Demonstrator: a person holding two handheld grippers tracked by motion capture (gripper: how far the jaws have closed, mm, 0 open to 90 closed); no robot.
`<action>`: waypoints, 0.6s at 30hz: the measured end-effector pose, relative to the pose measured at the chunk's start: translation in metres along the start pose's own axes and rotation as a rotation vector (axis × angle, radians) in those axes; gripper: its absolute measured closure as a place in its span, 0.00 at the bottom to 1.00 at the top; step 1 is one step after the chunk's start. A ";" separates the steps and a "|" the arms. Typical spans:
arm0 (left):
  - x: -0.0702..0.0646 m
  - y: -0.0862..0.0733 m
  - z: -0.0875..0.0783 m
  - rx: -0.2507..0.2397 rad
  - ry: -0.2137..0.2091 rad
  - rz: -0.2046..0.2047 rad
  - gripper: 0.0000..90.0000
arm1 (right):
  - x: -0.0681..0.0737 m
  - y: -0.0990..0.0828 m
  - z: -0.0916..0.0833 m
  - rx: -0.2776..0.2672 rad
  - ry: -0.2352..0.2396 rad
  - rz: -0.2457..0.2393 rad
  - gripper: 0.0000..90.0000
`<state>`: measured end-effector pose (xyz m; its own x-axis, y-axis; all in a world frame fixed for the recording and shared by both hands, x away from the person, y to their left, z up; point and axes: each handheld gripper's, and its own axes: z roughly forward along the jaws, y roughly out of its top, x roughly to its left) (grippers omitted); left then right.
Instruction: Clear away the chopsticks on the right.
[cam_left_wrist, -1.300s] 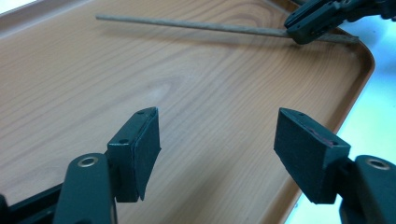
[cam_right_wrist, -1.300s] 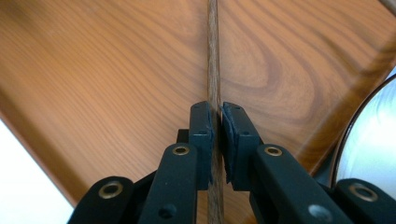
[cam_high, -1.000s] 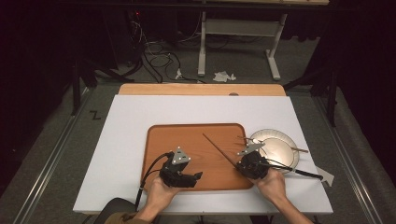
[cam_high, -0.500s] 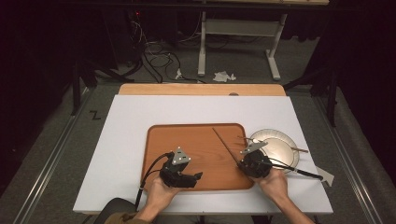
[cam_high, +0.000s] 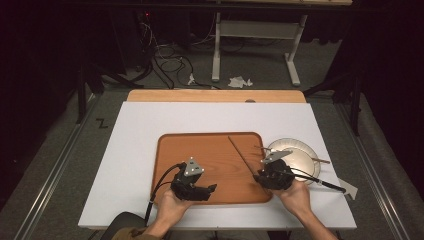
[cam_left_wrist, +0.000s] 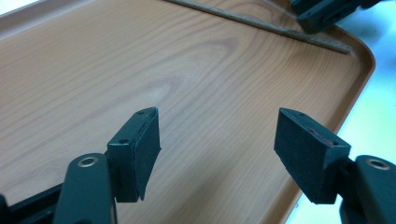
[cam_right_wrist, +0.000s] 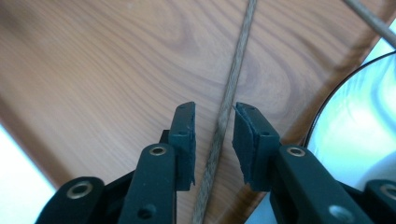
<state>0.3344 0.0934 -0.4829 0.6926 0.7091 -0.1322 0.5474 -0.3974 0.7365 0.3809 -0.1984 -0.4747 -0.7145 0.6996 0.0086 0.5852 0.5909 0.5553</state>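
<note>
White table (cam_high: 135, 150) bears tray (cam_high: 175, 150); chopstick (cam_high: 242, 155) nears its right edge.

Dim room, grey carpeted floor (cam_high: 60, 165), white table top (cam_high: 150, 120) with wooden far edge, white desk frame (cam_high: 255, 35) behind, tangled cables (cam_high: 160, 60), crumpled paper (cam_high: 239, 81).

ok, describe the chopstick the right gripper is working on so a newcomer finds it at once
Start at the wooden tray on the white table. Near its right edge a thin dark chopstick lies diagonally on the wood, its near end between the right gripper fingers, which have just been opening. The other stick rests across the plate.
</note>
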 end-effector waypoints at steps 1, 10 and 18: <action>0.000 0.000 0.000 0.001 0.000 0.002 0.35 | 0.000 0.000 -0.006 -0.017 0.012 0.004 0.77; 0.002 0.000 -0.001 -0.001 0.001 -0.002 0.35 | -0.007 0.001 -0.035 -0.139 0.066 0.002 0.70; 0.003 0.000 -0.001 -0.001 0.006 -0.006 0.35 | -0.028 -0.001 -0.067 -0.204 0.034 -0.023 0.68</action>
<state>0.3363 0.0958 -0.4826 0.6866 0.7149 -0.1325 0.5511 -0.3928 0.7363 0.3751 -0.2451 -0.4198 -0.7414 0.6708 0.0202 0.4813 0.5106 0.7125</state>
